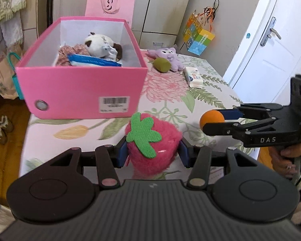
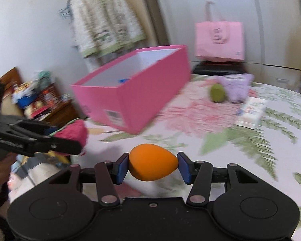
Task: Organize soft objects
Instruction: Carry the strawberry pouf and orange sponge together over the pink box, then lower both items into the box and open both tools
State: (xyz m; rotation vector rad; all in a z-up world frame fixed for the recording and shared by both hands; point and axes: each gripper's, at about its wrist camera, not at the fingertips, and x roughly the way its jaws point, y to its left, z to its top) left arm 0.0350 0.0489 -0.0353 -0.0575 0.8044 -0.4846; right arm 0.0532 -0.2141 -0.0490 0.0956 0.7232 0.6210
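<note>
Two grippers, each clamped on a soft toy, held over a floral surface near a pink box.

The surface (image 1: 170,92) wears a cloth printed with pink flowers and green ferns; behind it stand pale cupboards, a white door (image 1: 271,46), a pink bag (image 1: 110,5) and hanging linen. The box (image 1: 80,88) sits open at the surface's far left, with a barcode label on its front and a panda plush (image 1: 99,44) inside atop a blue packet. Beyond it lie a purple plush (image 1: 169,57), a green sponge (image 1: 162,64) touching it, and a small white pack (image 1: 193,76). The right gripper (image 2: 153,167) reads "DAS" on its side in the left view. Its jaws pinch an orange sponge (image 2: 153,164) end to end. The left gripper (image 1: 153,153) has its jaws pressed on a strawberry plush (image 1: 152,144), just before the box.
</note>
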